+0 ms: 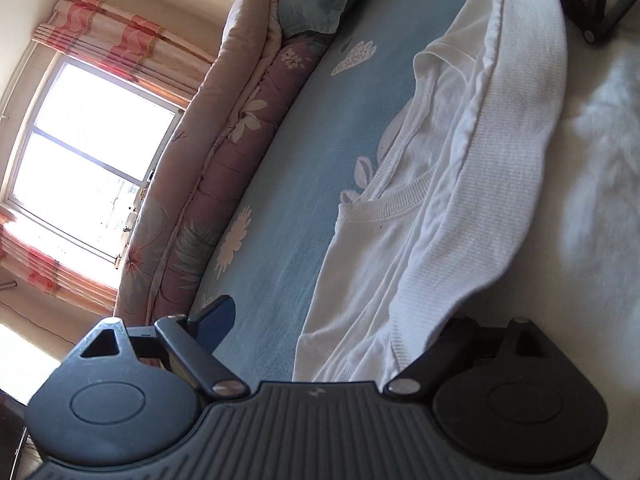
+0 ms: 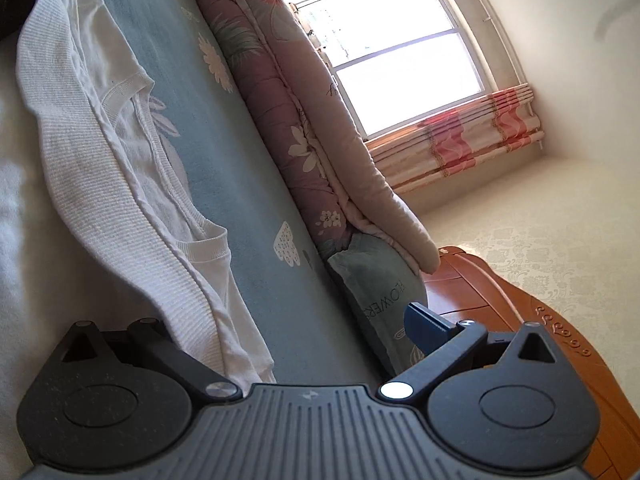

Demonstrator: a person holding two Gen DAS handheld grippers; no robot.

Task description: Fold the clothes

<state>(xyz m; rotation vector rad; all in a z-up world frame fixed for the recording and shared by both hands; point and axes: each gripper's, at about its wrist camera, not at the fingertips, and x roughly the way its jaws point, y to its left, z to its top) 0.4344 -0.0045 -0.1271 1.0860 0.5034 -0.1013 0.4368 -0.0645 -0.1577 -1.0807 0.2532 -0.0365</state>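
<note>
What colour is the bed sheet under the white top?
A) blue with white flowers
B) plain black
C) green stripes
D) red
A: the sheet beside and under the white top is light blue, printed with white flowers and leaves.

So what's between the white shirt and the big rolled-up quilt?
Only bare blue bedsheet with white flower prints lies between the white shirt and the rolled quilt. Both wrist views show it.
</note>
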